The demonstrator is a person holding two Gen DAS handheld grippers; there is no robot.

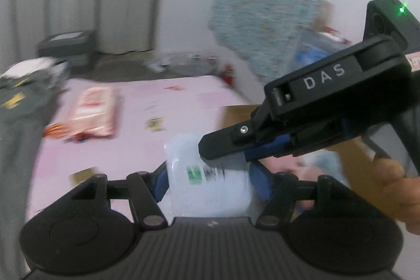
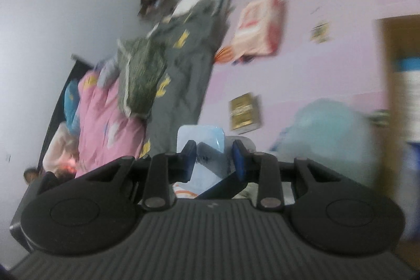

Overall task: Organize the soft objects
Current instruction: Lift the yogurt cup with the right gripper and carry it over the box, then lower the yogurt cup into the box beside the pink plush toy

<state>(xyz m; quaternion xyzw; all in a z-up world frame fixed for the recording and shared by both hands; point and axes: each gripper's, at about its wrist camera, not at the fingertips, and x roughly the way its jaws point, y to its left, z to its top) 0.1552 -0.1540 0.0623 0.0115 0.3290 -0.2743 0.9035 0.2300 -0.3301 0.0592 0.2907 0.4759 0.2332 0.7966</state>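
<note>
A soft pale-blue plastic pack (image 1: 210, 190) with a green label and a barcode hangs above the pink bed sheet (image 1: 126, 148). My left gripper (image 1: 210, 183) is shut on it, a blue pad pressed against each side. From the right, my right gripper (image 1: 223, 159) reaches in and clamps the pack's upper edge; a hand (image 1: 393, 193) holds it. In the right wrist view the same pack (image 2: 202, 138) sits pinched between the blue pads of the right gripper (image 2: 214, 160). Both views are motion-blurred.
On the sheet lie a red-and-white pack (image 1: 94, 112) and small gold packets (image 2: 244, 112). A grey quilt (image 2: 189, 64), a pink quilt (image 2: 105, 127) and a green cloth (image 2: 141, 80) are heaped alongside. A cardboard box (image 2: 393, 70) and a light-blue bag (image 2: 328, 127) stand to the right.
</note>
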